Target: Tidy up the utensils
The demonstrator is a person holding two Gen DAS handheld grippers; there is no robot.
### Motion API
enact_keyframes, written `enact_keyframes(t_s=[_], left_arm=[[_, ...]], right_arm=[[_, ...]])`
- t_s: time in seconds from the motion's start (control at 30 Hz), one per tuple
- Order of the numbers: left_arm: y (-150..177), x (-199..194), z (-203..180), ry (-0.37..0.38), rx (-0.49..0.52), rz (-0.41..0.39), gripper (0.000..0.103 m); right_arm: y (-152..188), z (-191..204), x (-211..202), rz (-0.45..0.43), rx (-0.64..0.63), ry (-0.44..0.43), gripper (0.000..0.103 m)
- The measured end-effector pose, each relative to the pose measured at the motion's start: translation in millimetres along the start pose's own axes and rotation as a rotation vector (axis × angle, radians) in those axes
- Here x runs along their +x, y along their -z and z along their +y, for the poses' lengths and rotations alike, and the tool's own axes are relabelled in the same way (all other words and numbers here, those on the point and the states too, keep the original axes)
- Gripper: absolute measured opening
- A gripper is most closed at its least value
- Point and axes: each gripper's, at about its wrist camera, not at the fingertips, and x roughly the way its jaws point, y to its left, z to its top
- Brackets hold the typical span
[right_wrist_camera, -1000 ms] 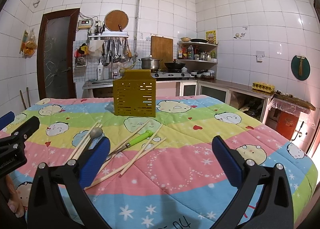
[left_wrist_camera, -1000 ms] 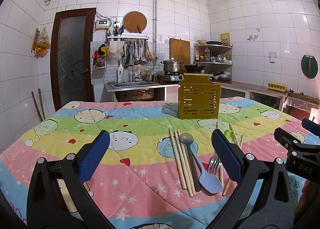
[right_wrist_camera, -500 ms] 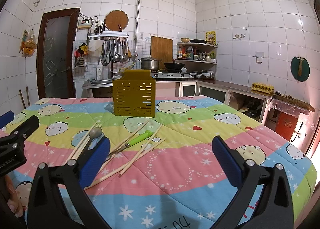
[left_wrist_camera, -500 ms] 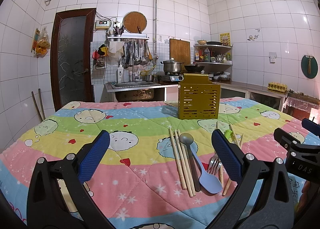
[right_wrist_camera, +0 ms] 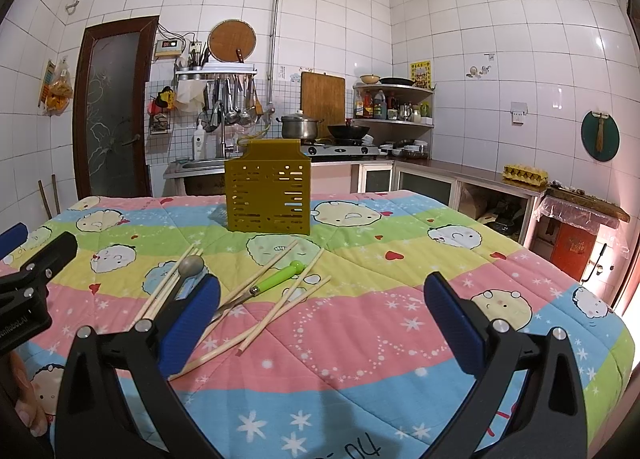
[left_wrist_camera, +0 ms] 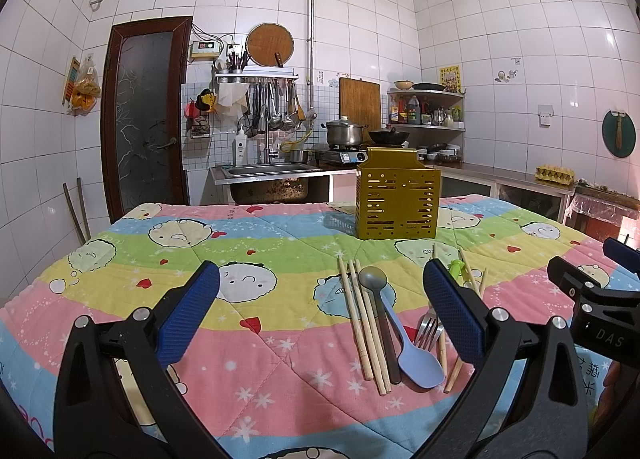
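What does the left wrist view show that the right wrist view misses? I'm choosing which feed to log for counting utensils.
Only the left wrist view shows the light blue plastic spoon and the silver metal fork's tines. Only the right wrist view shows the whole lime-green handled utensil and the loose crossed wooden chopsticks around it. Both show the mustard-yellow slotted utensil holder, the grey round-bowled spoon, a chopstick pair beside it, and the open left gripper and right gripper.

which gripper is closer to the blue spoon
Left. The blue spoon lies just inside the left gripper, near its right finger. The right gripper sits off to the spoon's right, its left finger hiding it.
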Motion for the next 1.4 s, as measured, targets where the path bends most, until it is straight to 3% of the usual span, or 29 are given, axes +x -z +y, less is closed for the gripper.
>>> enact_keyframes(t_s=[0.93,1.4], left_arm=[[-5.9,1.0,2.5,-0.006,-0.008,0.022,0.098],[-25.8,39.2,7.4,0.033,-0.019,0.13,0.098]], right_arm=[[-0.1,-0.3,-0.6,-0.006,0.012,0.029,0.099],[-18.0,-1.4,24.4,0.079,0.015,0.06,0.099]])
